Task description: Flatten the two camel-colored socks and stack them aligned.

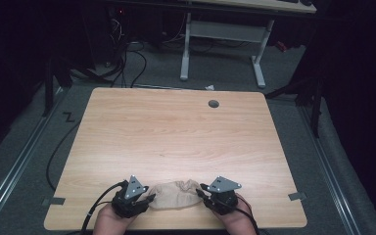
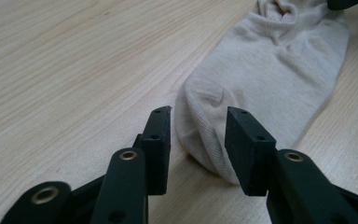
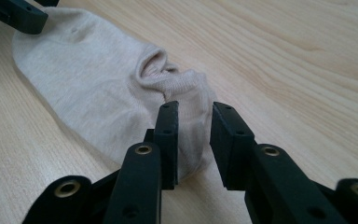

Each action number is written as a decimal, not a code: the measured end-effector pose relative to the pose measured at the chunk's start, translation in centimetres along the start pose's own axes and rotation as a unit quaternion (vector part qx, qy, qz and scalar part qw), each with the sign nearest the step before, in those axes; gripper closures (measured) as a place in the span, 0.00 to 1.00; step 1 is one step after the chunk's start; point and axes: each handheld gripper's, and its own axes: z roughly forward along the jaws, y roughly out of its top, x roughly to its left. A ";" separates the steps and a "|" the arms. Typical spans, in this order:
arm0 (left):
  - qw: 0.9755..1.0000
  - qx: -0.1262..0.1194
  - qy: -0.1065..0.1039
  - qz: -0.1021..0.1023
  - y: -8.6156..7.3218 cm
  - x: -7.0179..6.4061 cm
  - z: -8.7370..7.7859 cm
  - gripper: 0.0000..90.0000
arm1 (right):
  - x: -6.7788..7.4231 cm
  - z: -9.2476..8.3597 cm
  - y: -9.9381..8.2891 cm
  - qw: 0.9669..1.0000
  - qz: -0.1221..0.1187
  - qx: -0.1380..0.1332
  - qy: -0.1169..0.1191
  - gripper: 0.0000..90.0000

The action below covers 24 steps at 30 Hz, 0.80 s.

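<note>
Plain beige sock [image 2: 270,70], no markings

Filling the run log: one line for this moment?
sock: flat on table | left gripper: open at toe | right gripper: open at cuff

Beige sock [image 2: 265,79] lying flat on pale wooden counter [image 2: 74,70], rounded end nearest, between parted jaws of left gripper [image 2: 198,140], neither pad pressing on it. Ribbed opening at the far end, beside a dark gripper tip [image 2: 345,3] at the top edge.
</note>
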 end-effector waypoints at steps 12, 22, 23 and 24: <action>0.999 -0.027 0.009 -0.018 0.2 1.9 -0.7 0.65 | -1.9 -0.6 0.3 0.999 0.021 -0.029 -0.027 0.79; 0.996 -0.051 0.040 -0.061 -0.2 5.5 -1.3 0.63 | -5.2 -1.0 -0.4 0.995 0.065 -0.040 -0.061 0.76; 0.996 -0.051 0.044 -0.061 -0.2 5.8 -1.4 0.63 | -5.5 -1.1 -0.5 0.995 0.071 -0.039 -0.065 0.75; 0.996 -0.052 0.050 -0.058 -0.3 6.2 -1.4 0.63 | -5.9 -1.1 -0.6 0.994 0.075 -0.040 -0.069 0.75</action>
